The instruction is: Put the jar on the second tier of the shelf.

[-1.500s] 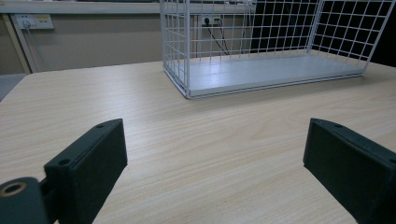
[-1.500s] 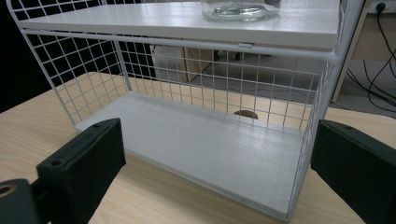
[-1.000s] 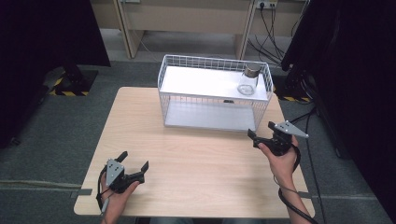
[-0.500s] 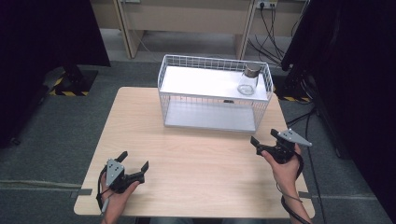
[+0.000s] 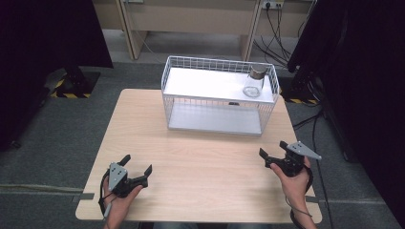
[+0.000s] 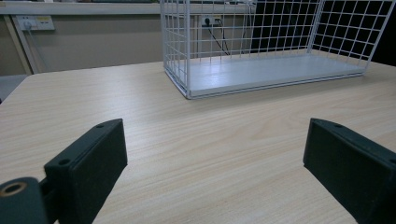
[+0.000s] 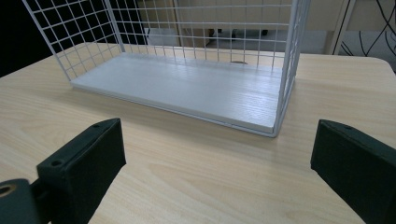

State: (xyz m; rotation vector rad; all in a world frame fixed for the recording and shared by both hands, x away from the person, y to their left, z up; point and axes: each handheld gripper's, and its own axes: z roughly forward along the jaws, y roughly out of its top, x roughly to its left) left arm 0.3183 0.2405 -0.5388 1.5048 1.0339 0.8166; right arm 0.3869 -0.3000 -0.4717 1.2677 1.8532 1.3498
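High view first: at about 7 o'clock on the tabletop the left gripper sits near the front edge, jaws wide apart and holding nothing; at about 4 o'clock the right gripper hovers close to the right edge, jaws likewise spread and empty. Bare wood lies between the two and ahead of them up to the wire rack, which stands at 12 o'clock toward the far edge. Its lower shelf is bare; on its white upper shelf, at the 1 o'clock corner, stands a glass jar with a dark lid, upright and well apart from both grippers. Left gripper view looks along the open jaws across clear tabletop to the rack and its lower shelf, but cuts off the top shelf. Right gripper view shows the rack's near corner post and bare lower board just ahead at 12 o'clock.
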